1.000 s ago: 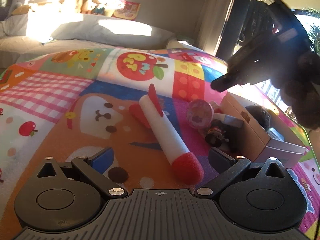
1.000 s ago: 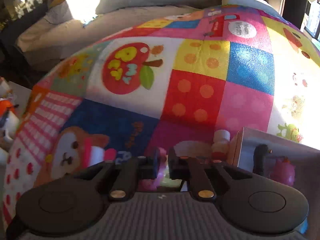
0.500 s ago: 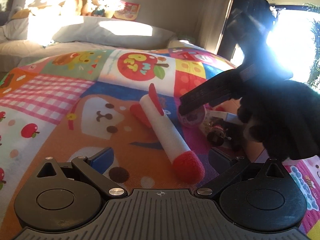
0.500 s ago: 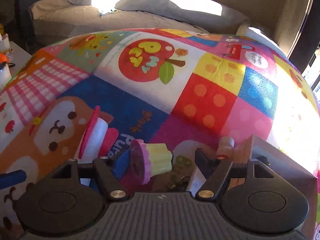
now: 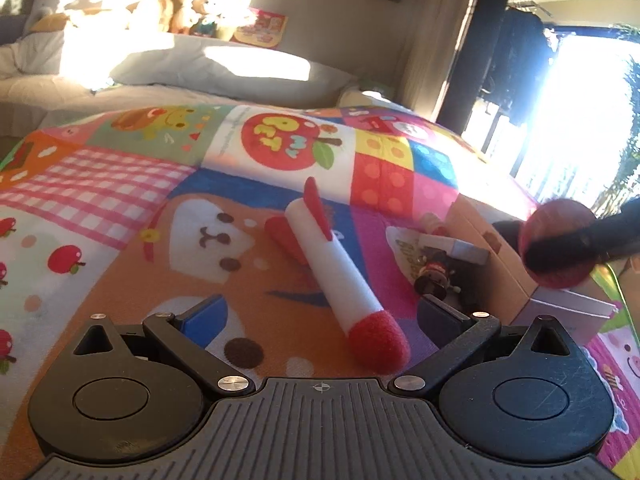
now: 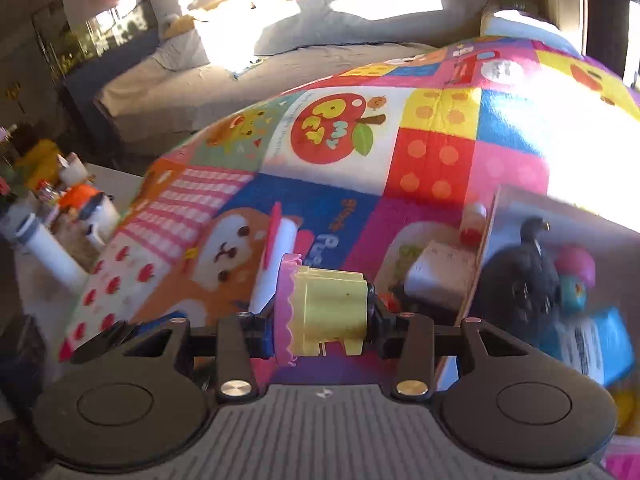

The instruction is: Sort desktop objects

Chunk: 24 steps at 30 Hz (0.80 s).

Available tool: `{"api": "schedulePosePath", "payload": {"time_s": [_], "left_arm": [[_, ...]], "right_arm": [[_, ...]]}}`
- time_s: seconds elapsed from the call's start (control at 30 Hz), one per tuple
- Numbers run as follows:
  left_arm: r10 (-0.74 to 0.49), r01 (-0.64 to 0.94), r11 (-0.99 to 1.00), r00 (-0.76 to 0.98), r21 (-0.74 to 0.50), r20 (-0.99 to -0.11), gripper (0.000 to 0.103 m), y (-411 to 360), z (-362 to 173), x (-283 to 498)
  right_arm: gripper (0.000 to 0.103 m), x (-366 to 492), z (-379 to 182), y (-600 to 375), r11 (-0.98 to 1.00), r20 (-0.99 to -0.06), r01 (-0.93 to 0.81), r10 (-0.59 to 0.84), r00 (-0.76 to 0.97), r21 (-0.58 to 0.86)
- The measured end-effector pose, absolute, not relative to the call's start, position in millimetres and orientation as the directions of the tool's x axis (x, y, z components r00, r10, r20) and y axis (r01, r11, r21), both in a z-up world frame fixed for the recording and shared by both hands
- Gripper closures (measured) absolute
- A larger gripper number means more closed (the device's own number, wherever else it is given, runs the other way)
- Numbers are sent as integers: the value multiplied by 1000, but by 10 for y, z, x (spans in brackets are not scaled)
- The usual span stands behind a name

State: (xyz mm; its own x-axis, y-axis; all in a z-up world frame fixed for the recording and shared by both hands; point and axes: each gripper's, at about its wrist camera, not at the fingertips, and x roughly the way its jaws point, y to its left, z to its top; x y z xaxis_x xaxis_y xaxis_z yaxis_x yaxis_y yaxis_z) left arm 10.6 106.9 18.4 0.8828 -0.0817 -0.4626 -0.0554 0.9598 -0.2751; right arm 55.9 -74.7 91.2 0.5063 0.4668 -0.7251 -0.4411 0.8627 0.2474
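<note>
Your right gripper has just been closing and now pinches a toy cupcake, yellow cup and pink frilled top, sideways between its pads beside the cardboard box. The box's far side is washed out by sun and its contents blur: a black figure and something pink and teal. Your left gripper stands spread and empty over the foam rocket on the patchwork blanket. Small toys beside the box are too shadowed to identify.
</note>
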Motion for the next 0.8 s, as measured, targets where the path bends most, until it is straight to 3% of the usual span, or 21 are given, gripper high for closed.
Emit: {"api": "schedulePosePath", "payload": {"time_s": [0.2, 0.33, 0.5, 0.8], "left_arm": [[-320, 234, 943, 828, -236, -460, 0, 485, 395, -124], [-363, 352, 928, 795, -118, -485, 0, -37, 438, -209], [-390, 397, 911, 745, -110, -541, 0, -408, 339, -159], [-436, 491, 868, 689, -70, -579, 0, -876, 230, -115]], "right_arm": [[60, 34, 516, -1630, 872, -724, -245, 488, 487, 423], [60, -58, 159, -2108, 822, -698, -97, 532, 479, 560], [44, -282, 187, -2409, 890, -692, -56, 390, 608, 452], [34, -623, 289, -2917, 926, -651, 27, 243, 719, 376]]}}
